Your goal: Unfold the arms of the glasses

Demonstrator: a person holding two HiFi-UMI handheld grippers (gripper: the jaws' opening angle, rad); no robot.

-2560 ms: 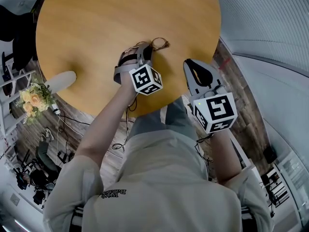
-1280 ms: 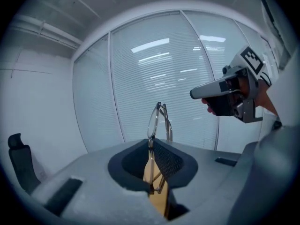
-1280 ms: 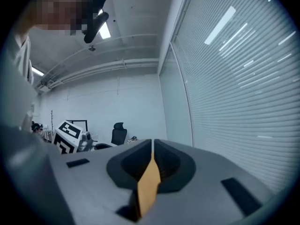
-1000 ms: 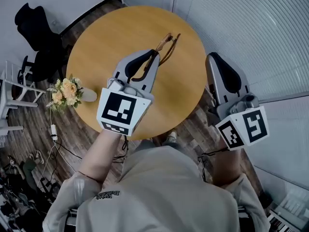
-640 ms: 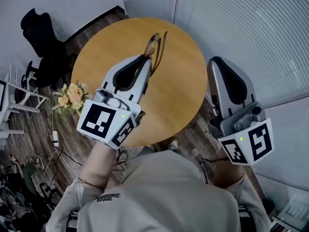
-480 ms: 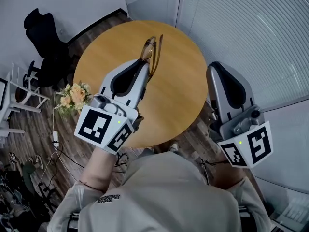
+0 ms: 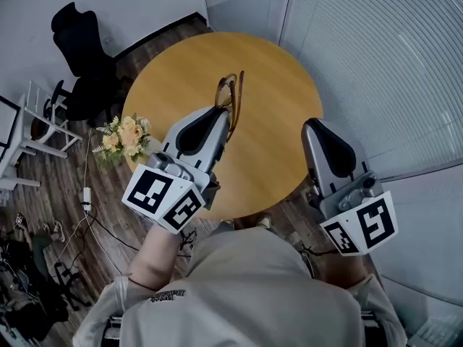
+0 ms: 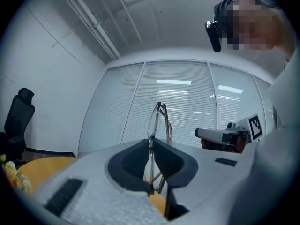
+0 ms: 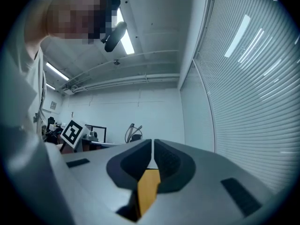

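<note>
where the left gripper (image 7: 223, 113) pinches them, the glasses (image 7: 230, 94) stand on edge in the air above the round wooden desk (image 7: 278, 78), clear of its top. they stick out past the tips toward the far side, and their arms look folded in close against the front. the fingers (image 8: 129, 165) of that gripper are narrow, closed on the near end of the glasses, which run down through the slot between the dark pads. to the right, well apart from the glasses, the right gripper (image 7: 312, 124) points the same far way at the desk's right edge. its fingers (image 9: 124, 165) are pressed almost together with nothing between them, and only the desk's yellow top shows below the slit. a bunch of pale flowers (image 7: 123, 137) sits just beside the desk's left edge, near the left gripper's marker cube. farther left on the wood floor (image 7: 51, 186) stand a black office chair (image 7: 78, 38) and a white chair (image 7: 25, 125). closed blinds (image 7: 383, 63) cover the wall on the right. the person's light shirt (image 7: 239, 295) fills the near edge of the head view.
</note>
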